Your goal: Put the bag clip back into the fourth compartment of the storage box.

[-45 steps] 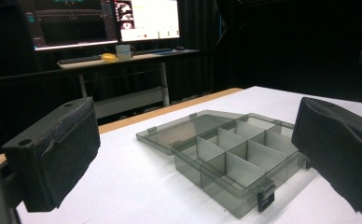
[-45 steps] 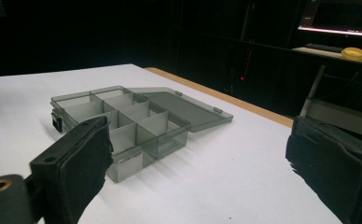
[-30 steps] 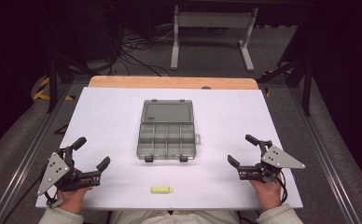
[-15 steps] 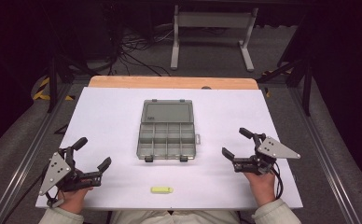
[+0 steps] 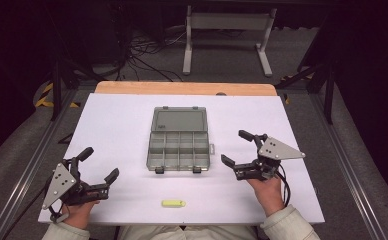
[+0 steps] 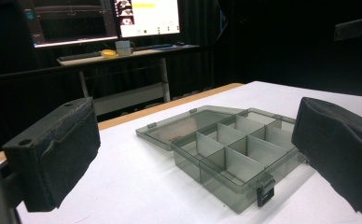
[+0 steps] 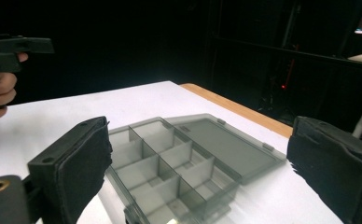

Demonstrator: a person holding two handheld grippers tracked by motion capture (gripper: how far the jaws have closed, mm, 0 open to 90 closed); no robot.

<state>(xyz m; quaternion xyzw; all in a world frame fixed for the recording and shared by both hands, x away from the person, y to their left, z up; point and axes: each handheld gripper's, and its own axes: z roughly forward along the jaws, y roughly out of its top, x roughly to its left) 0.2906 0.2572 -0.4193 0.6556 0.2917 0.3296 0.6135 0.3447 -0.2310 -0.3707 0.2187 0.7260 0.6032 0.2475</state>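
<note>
A grey see-through compartment box (image 5: 178,145) lies in the middle of the white table (image 5: 117,125), its lid folded flat toward the far side and its compartments looking bare. A small yellow piece (image 5: 173,203) rests near the front edge, below the box. My left gripper (image 5: 100,163) sits open at the front left, apart from the box (image 6: 235,149), with nothing between its pads (image 6: 58,154). Just right of the box (image 7: 170,163), my right gripper (image 5: 234,147) stands open, its pads (image 7: 83,168) holding nothing.
A wooden strip (image 5: 184,88) runs along the table's far edge. Beyond it stand a metal frame (image 5: 227,35) and floor cables. Rails run down both sides of the table. A desk with monitors (image 6: 123,18) stands far off in the left gripper view.
My right gripper has moved left and forward, close to the box's right side. The left gripper, the box and the yellow piece have stayed put.
</note>
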